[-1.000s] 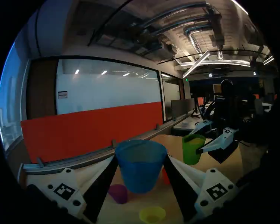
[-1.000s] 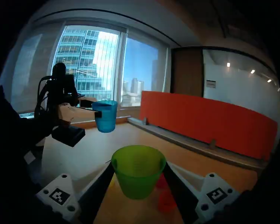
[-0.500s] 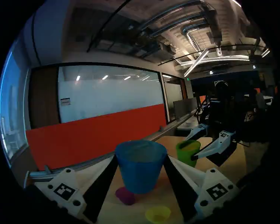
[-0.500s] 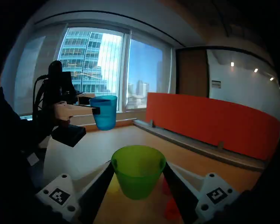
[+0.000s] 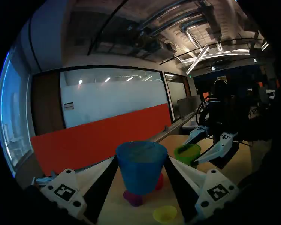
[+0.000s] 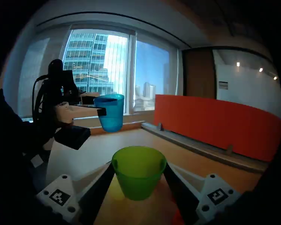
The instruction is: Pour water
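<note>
The blue cup [image 5: 141, 170] stands upright, clamped between both fingers of the left gripper [image 5: 141, 160], in the air above the wooden table [image 5: 140, 214]. The green cup [image 6: 139, 180] is pinched the same way by the right gripper [image 6: 139, 169], to the right of the blue one. A purple cup [image 5: 133, 198] and a yellow cup [image 5: 165, 214] sit on the table's near side.

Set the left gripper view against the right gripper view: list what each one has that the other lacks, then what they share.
Left gripper view: a purple cup and a yellow cup on the table, ceiling pipes overhead. Right gripper view: a glass tower outside. Shared: the blue cup in the left gripper, the green cup in the right gripper, the orange partition.
</note>
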Action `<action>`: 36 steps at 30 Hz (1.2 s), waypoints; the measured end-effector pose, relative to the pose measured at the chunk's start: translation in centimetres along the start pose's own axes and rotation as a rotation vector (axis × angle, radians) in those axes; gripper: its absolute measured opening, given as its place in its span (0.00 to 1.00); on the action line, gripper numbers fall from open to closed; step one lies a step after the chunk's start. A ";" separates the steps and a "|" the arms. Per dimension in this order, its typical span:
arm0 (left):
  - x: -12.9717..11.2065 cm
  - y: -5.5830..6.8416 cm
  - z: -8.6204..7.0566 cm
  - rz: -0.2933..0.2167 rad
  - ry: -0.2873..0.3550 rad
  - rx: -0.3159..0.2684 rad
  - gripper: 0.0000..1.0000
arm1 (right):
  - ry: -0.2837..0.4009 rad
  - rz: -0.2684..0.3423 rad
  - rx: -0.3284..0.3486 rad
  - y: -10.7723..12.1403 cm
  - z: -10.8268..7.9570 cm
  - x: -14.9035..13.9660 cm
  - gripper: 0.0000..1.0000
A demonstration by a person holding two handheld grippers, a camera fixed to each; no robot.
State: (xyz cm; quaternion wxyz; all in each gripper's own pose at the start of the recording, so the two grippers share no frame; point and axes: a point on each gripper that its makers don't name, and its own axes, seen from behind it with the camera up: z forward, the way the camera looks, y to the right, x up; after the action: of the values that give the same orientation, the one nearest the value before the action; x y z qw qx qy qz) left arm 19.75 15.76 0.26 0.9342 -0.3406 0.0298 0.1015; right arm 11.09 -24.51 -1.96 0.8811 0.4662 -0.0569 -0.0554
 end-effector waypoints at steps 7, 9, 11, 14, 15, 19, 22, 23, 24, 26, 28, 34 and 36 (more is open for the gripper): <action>0.6 -0.4 -0.1 0.041 0.003 0.014 0.86 | 0.000 -0.003 0.024 -0.7 1.1 0.1 0.92; 0.7 -0.5 0.0 0.054 0.003 0.018 0.86 | 0.000 -0.004 0.029 -0.9 1.3 0.1 0.92; 0.9 -0.5 0.1 0.066 0.002 0.021 0.86 | 0.001 -0.005 0.036 -1.1 1.6 0.2 0.92; 1.1 -0.7 0.2 0.084 0.003 0.030 0.86 | 0.002 -0.005 0.042 -1.4 2.0 0.1 0.91; 1.1 -0.7 0.2 0.091 0.003 0.032 0.86 | 0.001 -0.007 0.044 -1.4 2.1 0.1 0.91; 1.3 -0.8 0.3 0.117 0.004 0.040 0.86 | 0.000 -0.011 0.054 -1.8 2.4 -0.1 0.91; 1.6 -0.8 0.4 0.137 0.004 0.044 0.86 | -0.001 -0.011 0.059 -2.0 2.6 -0.2 0.91; 1.7 -0.8 0.4 0.144 0.004 0.045 0.86 | -0.001 -0.010 0.061 -2.0 2.7 -0.3 0.91; 1.8 -0.8 0.4 0.152 0.003 0.046 0.86 | -0.001 -0.010 0.062 -2.0 2.7 -0.3 0.91; 2.1 -0.9 0.5 0.169 0.003 0.049 0.86 | 0.000 -0.009 0.064 -2.1 2.8 -0.4 0.91; 2.3 -1.0 0.6 0.186 0.002 0.050 0.86 | -0.001 -0.008 0.067 -2.1 2.9 -0.6 0.91; 2.8 -1.4 0.8 0.248 -0.008 0.057 0.86 | -0.004 -0.008 0.074 -2.2 3.2 -0.9 0.91; 2.9 -1.5 0.8 0.266 -0.012 0.060 0.86 | -0.005 -0.007 0.076 -2.3 3.3 -0.9 0.91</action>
State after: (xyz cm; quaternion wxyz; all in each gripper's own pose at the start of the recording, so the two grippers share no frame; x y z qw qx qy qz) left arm 22.84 15.67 1.45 0.9225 -0.3048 0.0721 0.2257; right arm 9.61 -28.35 -2.05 0.8625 0.4993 -0.0593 -0.0575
